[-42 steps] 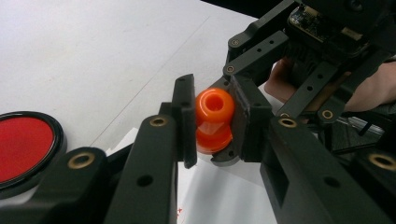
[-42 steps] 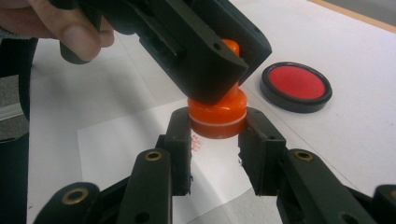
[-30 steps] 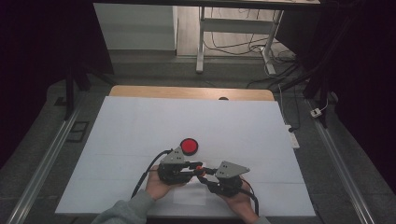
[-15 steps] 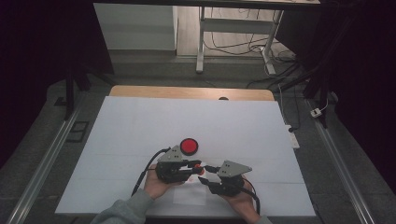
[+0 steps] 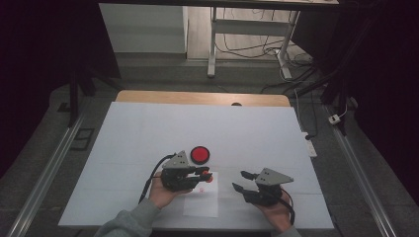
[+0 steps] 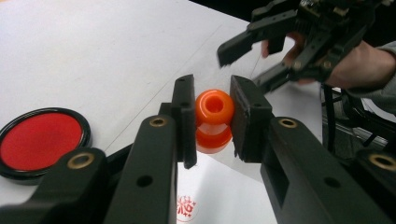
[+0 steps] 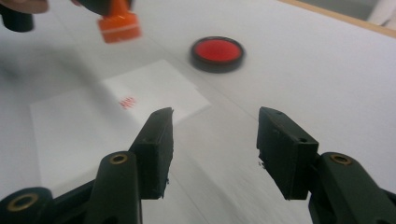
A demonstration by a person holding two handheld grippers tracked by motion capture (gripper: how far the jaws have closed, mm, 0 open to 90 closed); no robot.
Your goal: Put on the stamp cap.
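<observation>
White table, orange stamp upright, face down

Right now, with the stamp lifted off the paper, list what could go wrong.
1. The left gripper pinches the orange stamp on its rounded knob; it could twist or slip out.
2. The slip of paper lies loose on the table, and the right gripper, jaws open, hangs beside it rather than pinning it, so it could shift.
3. The paper already bears a red mark; a second press may overlap and smear. The ink pad sits close by.
</observation>
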